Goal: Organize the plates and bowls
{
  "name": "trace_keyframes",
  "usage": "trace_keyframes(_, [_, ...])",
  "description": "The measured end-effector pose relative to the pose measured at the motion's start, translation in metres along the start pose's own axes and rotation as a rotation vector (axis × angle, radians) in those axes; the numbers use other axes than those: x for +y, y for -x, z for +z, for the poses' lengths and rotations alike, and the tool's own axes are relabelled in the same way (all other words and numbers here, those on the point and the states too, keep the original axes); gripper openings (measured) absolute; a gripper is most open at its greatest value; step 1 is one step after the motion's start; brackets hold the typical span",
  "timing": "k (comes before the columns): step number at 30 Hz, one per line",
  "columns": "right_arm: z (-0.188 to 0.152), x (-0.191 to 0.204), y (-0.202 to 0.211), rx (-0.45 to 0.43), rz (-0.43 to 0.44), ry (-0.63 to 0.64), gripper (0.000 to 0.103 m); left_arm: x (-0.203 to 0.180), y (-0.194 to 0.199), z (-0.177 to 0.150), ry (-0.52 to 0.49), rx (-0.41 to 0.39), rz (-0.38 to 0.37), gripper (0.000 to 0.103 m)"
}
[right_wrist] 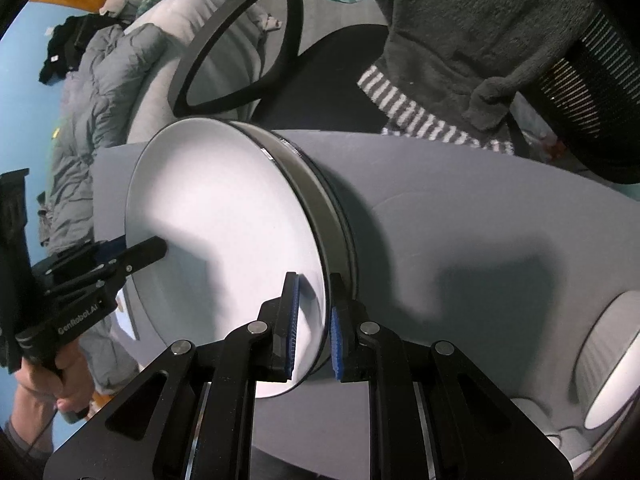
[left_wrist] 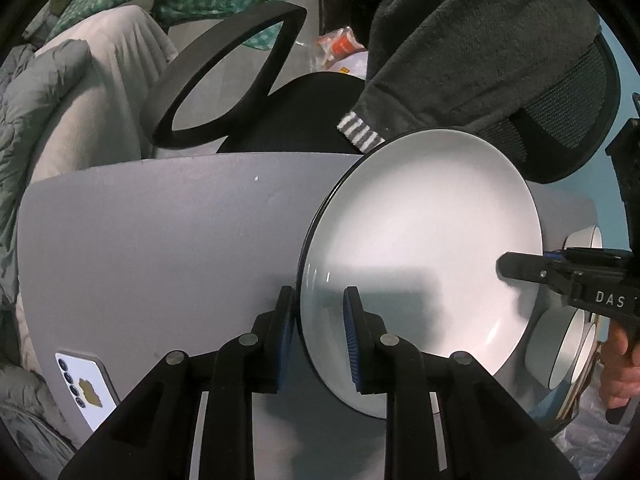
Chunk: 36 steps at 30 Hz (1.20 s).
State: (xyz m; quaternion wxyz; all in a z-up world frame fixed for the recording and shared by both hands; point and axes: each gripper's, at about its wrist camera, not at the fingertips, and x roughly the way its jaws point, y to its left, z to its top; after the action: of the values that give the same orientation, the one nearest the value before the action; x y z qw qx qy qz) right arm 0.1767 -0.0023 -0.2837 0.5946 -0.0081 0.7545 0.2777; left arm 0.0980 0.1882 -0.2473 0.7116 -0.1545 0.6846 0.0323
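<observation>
A large white plate with a dark rim [left_wrist: 424, 240] is held over the grey table [left_wrist: 160, 240]. My left gripper [left_wrist: 318, 312] is shut on its near rim. My right gripper [right_wrist: 312, 300] is shut on the opposite rim of the same plate [right_wrist: 224, 216]. Each gripper shows in the other's view, the right gripper [left_wrist: 516, 268] at the plate's right edge and the left gripper [right_wrist: 152, 250] at its left edge. White bowls [left_wrist: 560, 348] lie on their sides at the table's right end, and they also show in the right wrist view [right_wrist: 608, 360].
A phone with a white case [left_wrist: 86, 388] lies near the table's left front edge. A black office chair [left_wrist: 224, 80] with a dark grey robe [left_wrist: 460, 40] draped on it stands behind the table. Bedding [left_wrist: 48, 92] is piled at the left.
</observation>
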Motion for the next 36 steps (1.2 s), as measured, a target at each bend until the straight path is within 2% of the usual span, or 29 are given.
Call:
trace_keyframes(8, [0.004, 0.002, -0.001, 0.046, -0.028, -0.043, 0.017, 0.001, 0.003, -0.003, 0.017, -0.005, 0.006, 0.023])
trace_keyframes(12, [0.004, 0.002, -0.001, 0.073, -0.041, -0.086, 0.023, 0.003, 0.007, -0.007, 0.026, -0.019, 0.007, 0.026])
trace_keyframes(15, [0.002, 0.006, 0.000, 0.070, -0.046, -0.101, 0.029, 0.003, 0.010, -0.013, 0.045, -0.029, -0.010, 0.026])
trace_keyframes(20, [-0.002, 0.011, 0.002, 0.065, -0.078, -0.115, 0.030, -0.004, 0.015, -0.025, 0.038, -0.033, -0.011, 0.026])
trace_keyframes(23, [-0.004, 0.013, 0.005, 0.062, -0.089, -0.123, 0.034, -0.008, 0.017, -0.031, 0.020, -0.035, -0.003, 0.026])
trace_keyframes(26, [-0.006, 0.017, 0.007, 0.056, -0.111, -0.108, 0.038, -0.010, 0.019, -0.035, 0.017, -0.042, -0.006, 0.026])
trace_keyframes(28, [-0.008, 0.018, 0.007, 0.054, -0.153, -0.091, 0.041, -0.011, 0.023, -0.038, 0.018, -0.055, 0.001, 0.030])
trace_keyframes(31, [-0.012, 0.022, 0.010, 0.045, -0.146, -0.072, 0.041, -0.011, 0.031, -0.039, 0.022, -0.073, -0.009, 0.030])
trace_keyframes(36, [-0.024, 0.041, 0.027, -0.034, -0.240, 0.009, 0.041, -0.014, 0.058, -0.046, 0.013, -0.143, 0.030, 0.034])
